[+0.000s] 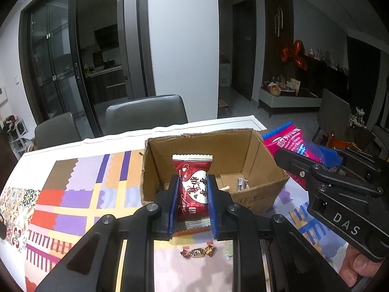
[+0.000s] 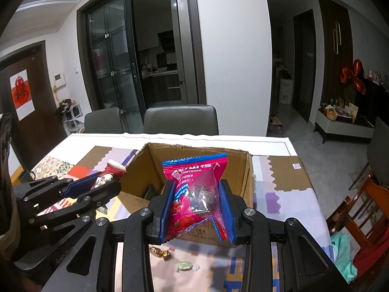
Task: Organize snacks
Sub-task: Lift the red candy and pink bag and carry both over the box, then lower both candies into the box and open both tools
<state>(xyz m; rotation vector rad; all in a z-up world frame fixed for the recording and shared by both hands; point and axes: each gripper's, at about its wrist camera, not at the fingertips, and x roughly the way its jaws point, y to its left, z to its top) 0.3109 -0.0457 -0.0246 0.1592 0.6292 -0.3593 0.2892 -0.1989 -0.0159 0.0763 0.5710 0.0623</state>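
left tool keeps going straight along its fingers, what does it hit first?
Probably the cardboard box. The left tool, shut on the red snack packet, points down into the open top, so the packet would likely meet the box's inside first. Depth is unclear; the near rim could come first.

black grippers point(image 1: 192, 194), blue pads, silver screws.

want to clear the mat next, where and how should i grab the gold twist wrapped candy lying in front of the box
Grip the gold twist-wrapped candy across its plump middle, coming from above. It lies flat on the mat with its twisted ends pointing sideways, so the fingers should close across the narrow body, not end to end.
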